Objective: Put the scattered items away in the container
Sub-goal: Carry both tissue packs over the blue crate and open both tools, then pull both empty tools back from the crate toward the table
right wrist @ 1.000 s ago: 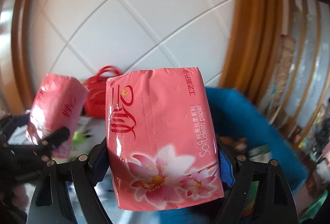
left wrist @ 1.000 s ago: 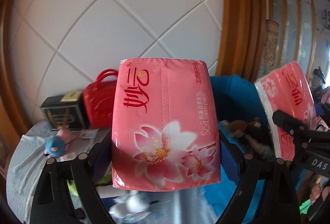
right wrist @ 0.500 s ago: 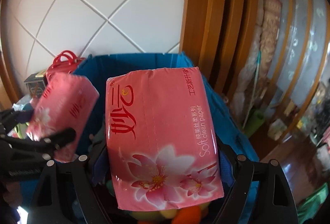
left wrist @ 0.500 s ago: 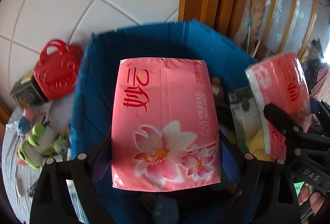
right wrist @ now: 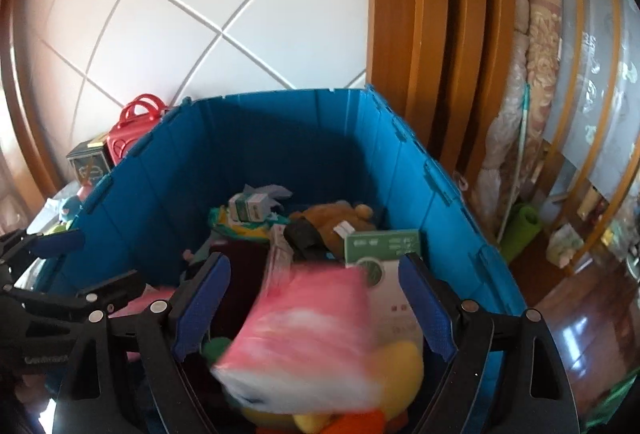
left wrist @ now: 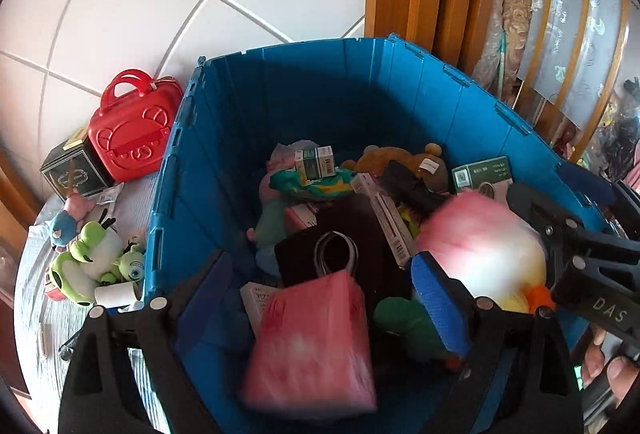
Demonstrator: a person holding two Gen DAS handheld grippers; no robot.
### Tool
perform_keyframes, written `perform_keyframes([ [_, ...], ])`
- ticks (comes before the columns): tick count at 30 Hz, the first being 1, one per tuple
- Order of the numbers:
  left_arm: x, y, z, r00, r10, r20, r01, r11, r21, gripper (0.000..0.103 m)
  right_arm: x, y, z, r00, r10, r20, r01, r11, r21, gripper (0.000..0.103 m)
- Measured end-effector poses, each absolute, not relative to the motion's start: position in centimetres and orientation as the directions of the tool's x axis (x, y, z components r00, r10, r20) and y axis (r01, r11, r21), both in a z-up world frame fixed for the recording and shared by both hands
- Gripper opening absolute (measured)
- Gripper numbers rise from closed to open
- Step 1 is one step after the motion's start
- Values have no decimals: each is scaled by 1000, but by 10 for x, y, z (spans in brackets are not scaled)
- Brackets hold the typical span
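While both views look down into the blue storage crate point(left wrist: 224, 138), each tool stands released over its opening. The left tool point(left wrist: 320, 290) sits in the lower centre of the left wrist frame with its blue pads point(left wrist: 440, 298) spread wide and pressing on nothing; a pink tissue pack point(left wrist: 312, 346), motion-blurred, lies between them and clear of both pads, inside the crate walls. The right tool point(right wrist: 316, 298) shows the same condition in the lower centre of the right wrist frame: pads point(right wrist: 424, 302) apart, with a second pink tissue pack point(right wrist: 308, 338) blurred between them and untouched. That second pack also appears at right of centre in the left wrist frame, as a pink and white smear beside the right tool's black frame. Whether either pack has come to rest on the contents cannot be told through the blur. Crate contents at mid-frame include a brown plush bear point(left wrist: 400, 162), a green and white box point(left wrist: 482, 176), a small green carton point(left wrist: 314, 162), a dark bag with loop handles point(left wrist: 340, 234) and a yellow plush point(right wrist: 400, 366). Outside the crate, at left of the left wrist frame, the desk point(left wrist: 36, 298) carries a red toy case point(left wrist: 132, 134), a black box point(left wrist: 74, 170), green plush frogs point(left wrist: 92, 266) and a small blue and pink plush point(left wrist: 66, 224). A person's fingers point(left wrist: 612, 374) show at the lower right edge.
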State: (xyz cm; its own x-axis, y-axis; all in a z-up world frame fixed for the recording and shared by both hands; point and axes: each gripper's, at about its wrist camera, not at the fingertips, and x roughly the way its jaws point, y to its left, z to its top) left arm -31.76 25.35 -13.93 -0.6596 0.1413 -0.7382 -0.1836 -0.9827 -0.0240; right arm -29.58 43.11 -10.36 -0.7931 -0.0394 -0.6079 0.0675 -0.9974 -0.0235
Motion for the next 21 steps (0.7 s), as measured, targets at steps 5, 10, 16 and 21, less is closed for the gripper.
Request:
perform_keyframes([
  [5, -304, 250, -138, -685, 146, -714, -172, -984, -37, 92, -283, 429, -97, -809, -61, -584, 84, -996, -12, 90],
  [10, -283, 247, -132, -725, 156, -671, -175, -984, -39, 92, -260, 431, -93, -831, -68, -552, 86, -996, -6, 101],
  [16, -260, 243, -128, -749, 173, -640, -182, -982, -53, 92, -236, 433, -89, -848, -59, -526, 67, -998, 3, 103],
  [21, -247, 245, -125, -765, 184, -617, -196, -979, -49, 92, -224, 434, -89, -854, -69, -516, 75, -997, 8, 103],
])
